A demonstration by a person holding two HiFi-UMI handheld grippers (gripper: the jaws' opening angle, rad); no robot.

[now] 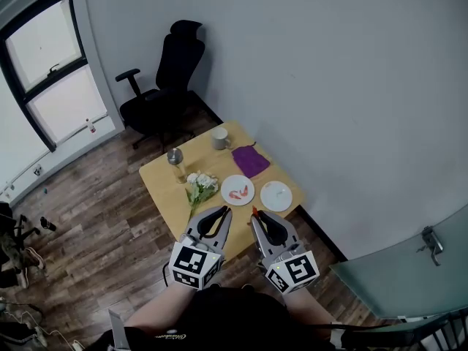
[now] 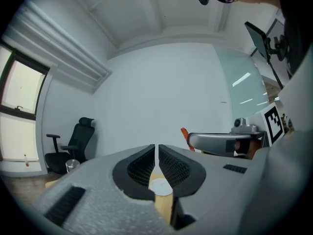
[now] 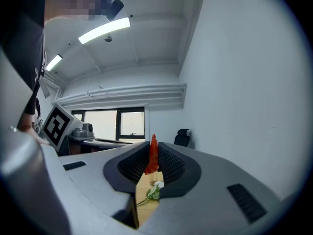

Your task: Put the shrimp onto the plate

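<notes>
My right gripper (image 1: pixel 255 215) is shut on an orange-red shrimp (image 3: pixel 152 155), which sticks up between the jaw tips (image 1: pixel 254 211). It hovers over the near edge of the wooden table (image 1: pixel 162 180), just short of two white plates. The left plate (image 1: pixel 246 182) holds two shrimp (image 1: pixel 235 192); the right plate (image 1: pixel 276 196) is bare. My left gripper (image 1: pixel 222 211) is shut with nothing in it, side by side with the right one. In the left gripper view, its jaws (image 2: pixel 156 153) meet, and the right gripper (image 2: pixel 220 142) with the shrimp (image 2: pixel 184 132) shows beside them.
On the table stand a white mug (image 1: pixel 219 138), a purple cloth (image 1: pixel 251 160), a glass (image 1: pixel 175 156) and a bunch of white flowers (image 1: pixel 200 186). A black office chair (image 1: pixel 164 86) stands beyond the table, which is pushed against the wall.
</notes>
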